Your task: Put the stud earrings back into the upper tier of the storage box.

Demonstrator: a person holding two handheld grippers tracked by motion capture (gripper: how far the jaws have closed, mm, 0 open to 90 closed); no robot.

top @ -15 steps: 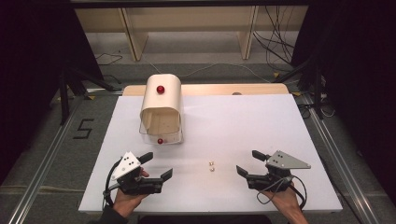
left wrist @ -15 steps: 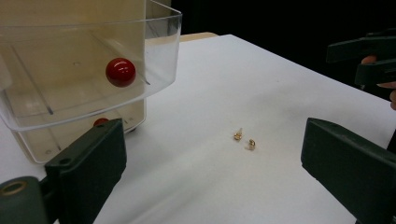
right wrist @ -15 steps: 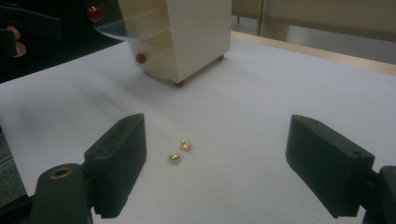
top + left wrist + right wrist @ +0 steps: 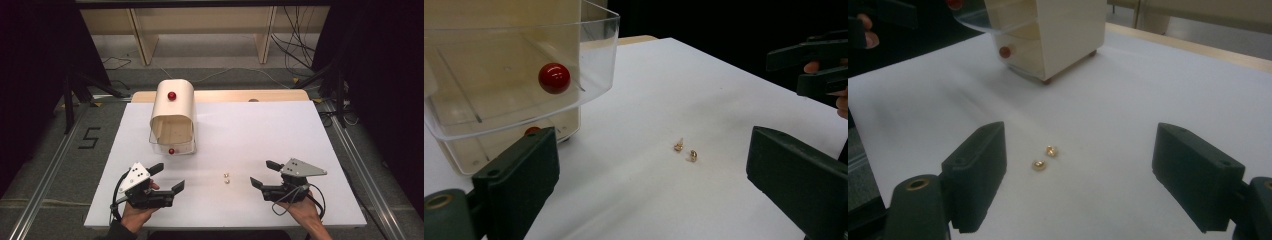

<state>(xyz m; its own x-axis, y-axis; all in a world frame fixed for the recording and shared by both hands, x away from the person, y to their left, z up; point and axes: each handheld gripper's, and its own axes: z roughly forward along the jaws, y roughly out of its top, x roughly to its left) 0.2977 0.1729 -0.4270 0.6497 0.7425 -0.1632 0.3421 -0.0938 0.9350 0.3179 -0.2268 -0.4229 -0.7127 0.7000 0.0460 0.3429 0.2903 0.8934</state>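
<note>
Blurring gold studs (image 4: 1044,157) | drawer box (image 4: 1048,35) top cut off

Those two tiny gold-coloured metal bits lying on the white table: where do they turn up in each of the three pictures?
High view: the two tiny gold-coloured metal bits lie low, just right of centre, between both tongs.
Left gripper view: they sit right of centre, on bare table.
Right gripper view: they lie left of centre, between the two black jaws.
Shared landmark: the cream drawer box with red round knobs.
</note>
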